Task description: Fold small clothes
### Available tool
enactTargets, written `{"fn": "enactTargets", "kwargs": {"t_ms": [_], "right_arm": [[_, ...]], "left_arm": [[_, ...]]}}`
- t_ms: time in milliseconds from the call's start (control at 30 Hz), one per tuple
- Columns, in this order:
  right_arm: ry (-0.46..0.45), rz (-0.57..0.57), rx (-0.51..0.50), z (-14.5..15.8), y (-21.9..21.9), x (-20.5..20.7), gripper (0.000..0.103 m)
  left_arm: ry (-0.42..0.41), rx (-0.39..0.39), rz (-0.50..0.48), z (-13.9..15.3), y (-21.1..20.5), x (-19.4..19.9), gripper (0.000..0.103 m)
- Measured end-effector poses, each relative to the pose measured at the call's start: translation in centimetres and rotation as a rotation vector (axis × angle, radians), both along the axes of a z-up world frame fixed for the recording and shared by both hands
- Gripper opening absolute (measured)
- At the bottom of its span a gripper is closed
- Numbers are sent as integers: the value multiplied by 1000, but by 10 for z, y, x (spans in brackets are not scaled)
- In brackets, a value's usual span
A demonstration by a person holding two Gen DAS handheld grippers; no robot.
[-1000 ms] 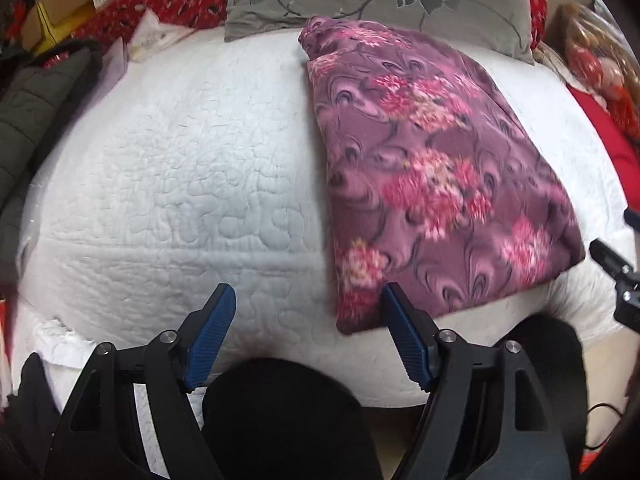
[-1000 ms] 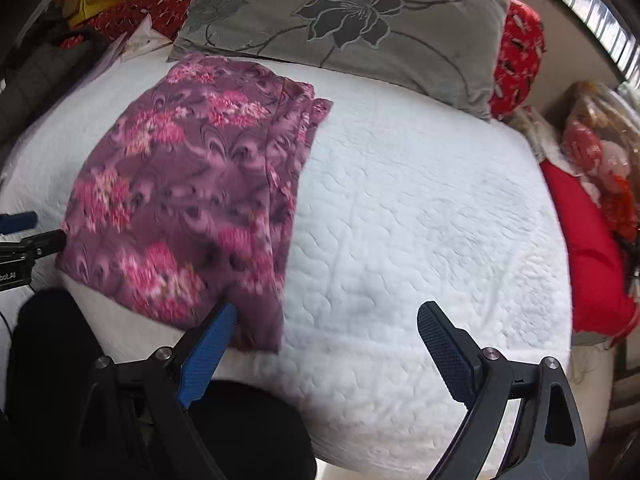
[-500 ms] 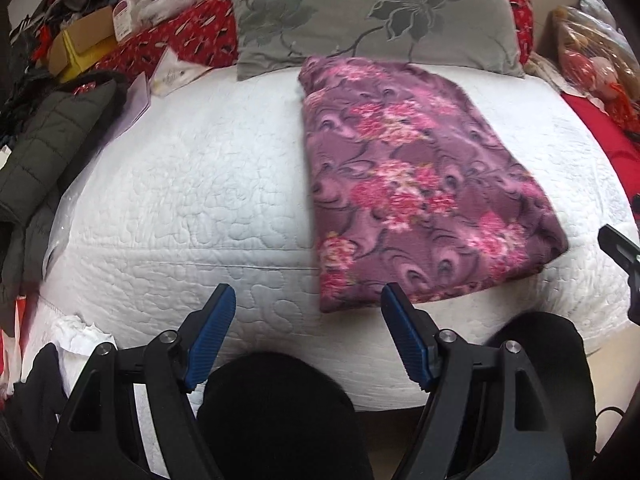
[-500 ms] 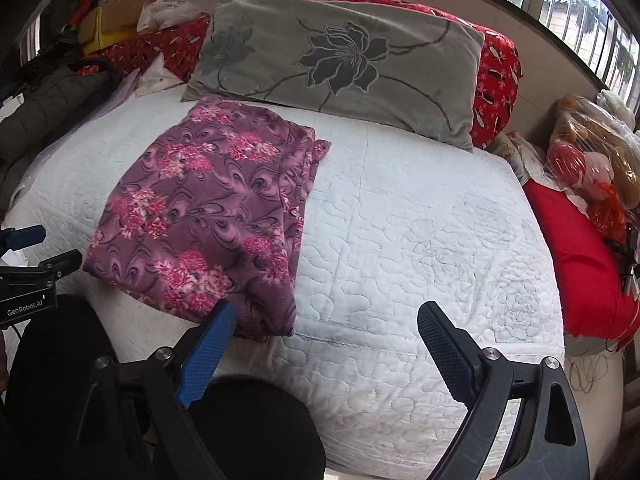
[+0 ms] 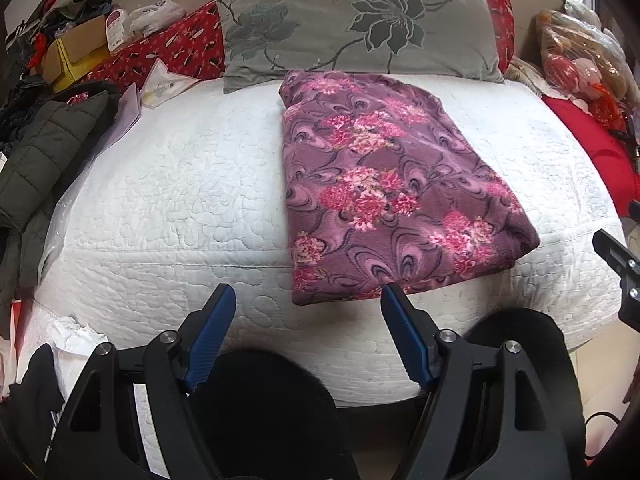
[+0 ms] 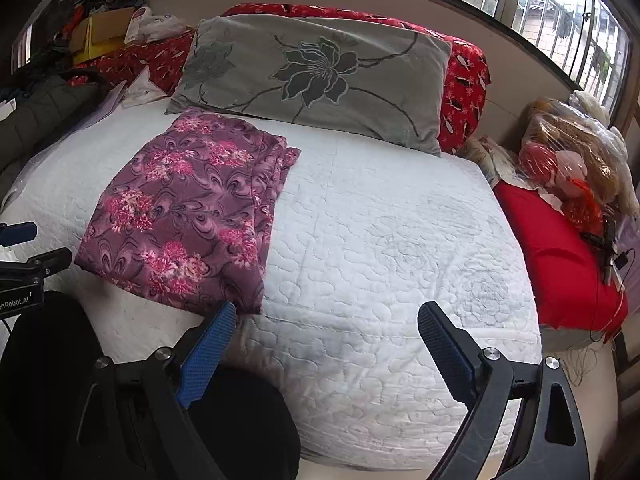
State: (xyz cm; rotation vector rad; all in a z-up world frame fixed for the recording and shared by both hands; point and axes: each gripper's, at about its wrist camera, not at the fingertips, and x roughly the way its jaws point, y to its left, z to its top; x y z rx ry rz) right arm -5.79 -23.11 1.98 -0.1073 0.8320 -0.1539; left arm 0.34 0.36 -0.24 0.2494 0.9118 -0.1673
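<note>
A purple floral garment [image 5: 384, 192] lies folded into a flat rectangle on the white quilted bed [image 5: 172, 184]; it also shows in the right wrist view [image 6: 188, 212], left of centre. My left gripper [image 5: 306, 312] is open and empty, held off the bed's near edge, just short of the garment's near edge. My right gripper [image 6: 326, 330] is open and empty, over the near edge of the bed [image 6: 400, 248], its left finger close to the garment's near right corner. Neither gripper touches the cloth.
A grey flower-print pillow [image 6: 316, 76] leans at the head of the bed on a red bolster [image 6: 464, 80]. A dark padded jacket [image 5: 44, 148] lies at the left edge. A red cushion [image 6: 560, 256] and plastic bags [image 6: 576, 152] sit to the right.
Both grippers have pulled back and up from the folded garment, so more of the bed and pillow shows. The garment lies still. Both stay open.
</note>
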Motion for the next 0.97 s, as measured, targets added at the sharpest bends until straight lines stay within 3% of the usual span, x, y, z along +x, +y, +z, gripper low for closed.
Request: {"fn": "enactTargets", "kwargs": {"t_ms": [367, 967], "right_arm": [[-85, -10, -30, 14, 1, -14, 96], [-82, -72, -13, 14, -11, -13, 97]], "left_arm": [[-30, -34, -29, 11, -4, -11, 75], [-21, -54, -68, 14, -19, -18, 75]]}}
